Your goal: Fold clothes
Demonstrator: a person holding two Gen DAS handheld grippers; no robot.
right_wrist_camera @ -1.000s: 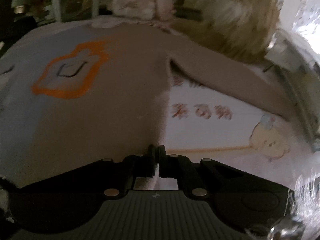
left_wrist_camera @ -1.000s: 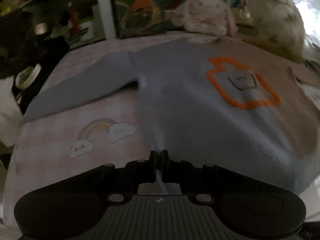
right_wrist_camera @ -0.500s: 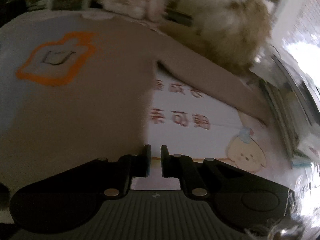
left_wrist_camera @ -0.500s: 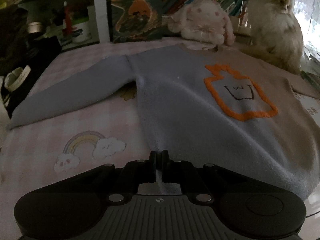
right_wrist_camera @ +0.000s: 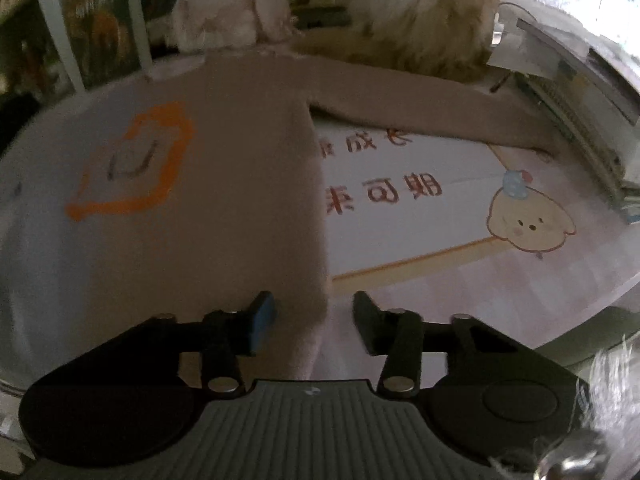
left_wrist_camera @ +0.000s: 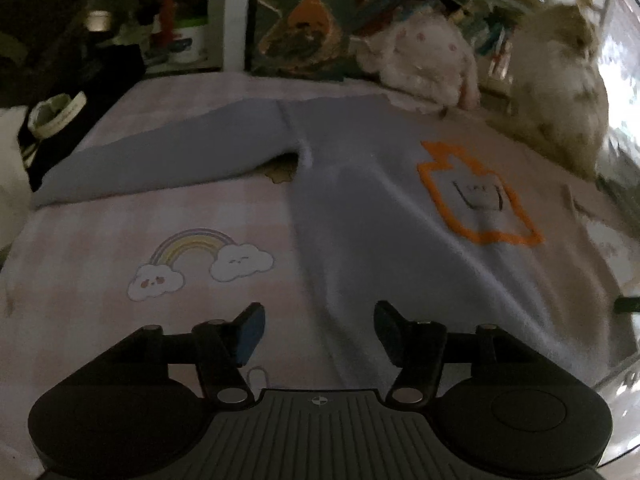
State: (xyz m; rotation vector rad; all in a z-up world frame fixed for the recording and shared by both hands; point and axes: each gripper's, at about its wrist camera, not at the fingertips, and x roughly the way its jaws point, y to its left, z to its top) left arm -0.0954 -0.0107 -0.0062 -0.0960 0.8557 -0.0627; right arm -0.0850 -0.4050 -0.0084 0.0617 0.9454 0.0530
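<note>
Two grippers are held at the near edge of the bed, both with fingers spread wide and nothing gripped. The left gripper [left_wrist_camera: 318,330] straddles the sweater's near left hem corner, and the right gripper [right_wrist_camera: 308,322] straddles the near right one; in each view the cloth lies between the fingers without being pinched.

The sweater [left_wrist_camera: 380,216] is spread flat on the pink printed bed cover [left_wrist_camera: 120,240], front up, half blue and half tan, with an orange outline [left_wrist_camera: 476,196] on the chest. Its long axis runs from the near edge to the far edge, with the collar pointed at the far edge and the hem at the near one. Each sleeve is stretched sideways toward its own side edge.

Several slips are judged possible. If only the top layer is caught when the fingers close, the fold may come out crooked. The fluffy animal [right_wrist_camera: 408,12] and plush rabbit [right_wrist_camera: 224,4] at the far edge sit close to the collar and right sleeve [right_wrist_camera: 440,116], so cloth carried that way may snag or be sat upon.
</note>
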